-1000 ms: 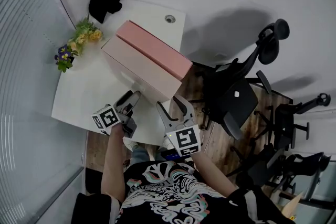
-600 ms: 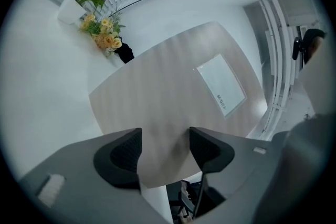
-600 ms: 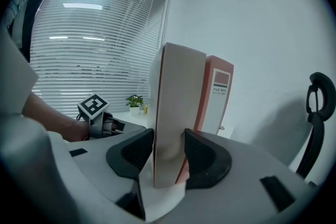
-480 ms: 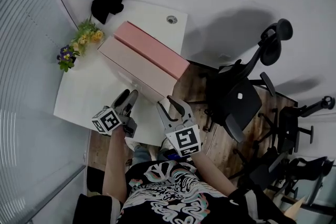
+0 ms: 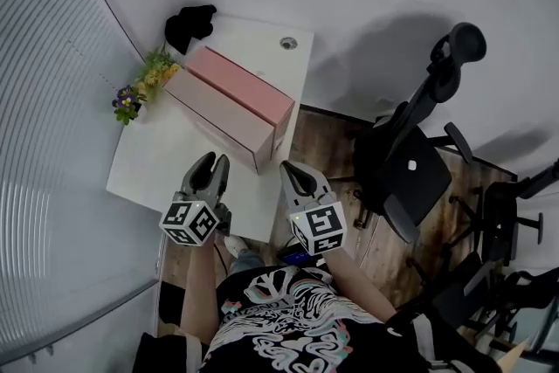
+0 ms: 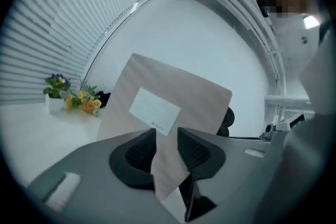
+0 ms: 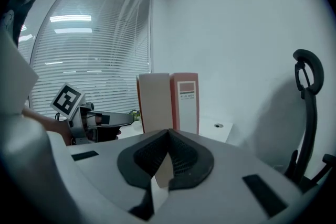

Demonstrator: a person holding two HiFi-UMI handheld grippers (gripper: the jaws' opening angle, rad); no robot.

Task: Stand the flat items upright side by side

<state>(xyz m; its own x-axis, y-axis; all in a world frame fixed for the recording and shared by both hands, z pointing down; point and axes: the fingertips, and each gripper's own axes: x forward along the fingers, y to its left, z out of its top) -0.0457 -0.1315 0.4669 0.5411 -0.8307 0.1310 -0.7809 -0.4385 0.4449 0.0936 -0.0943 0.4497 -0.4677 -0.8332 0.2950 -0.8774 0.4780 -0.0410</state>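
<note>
White tabletop (image 5: 166,162) carries two file boxes, both standing upright side by side, long faces together. The beige file box (image 5: 217,113) is on the blinds side and the pink file box (image 5: 246,85) on the wall side. They are the same size, near ends flush, sitting around mid-tabletop.

In the right gripper view both near ends stand vertical. The beige end is plain, and the pink end has a spine label (image 7: 187,93) reading FILE BOX. In the left gripper view the beige box's broad side shows slanted, with a white sticker whose print is too small to read.

Office chair (image 5: 410,170) is off the tabletop's right edge, partly cut by the person's arm.

Left gripper (image 5: 210,163) is over the near part of the tabletop, close to the beige box's near end. Its jaws are partly apart and have just been closing. The box shows through the gap, but the pads look clear of it; contact is hard to rule out from that view alone.

Right gripper (image 5: 290,170) is near the boxes' near ends, jaws fully together with nothing in them.

Flowers (image 5: 144,83) sit at the far left edge. A black lump (image 5: 192,24) at the far corner can't be identified. The boxes' lower edges are hidden behind the jaws in both gripper views.
</note>
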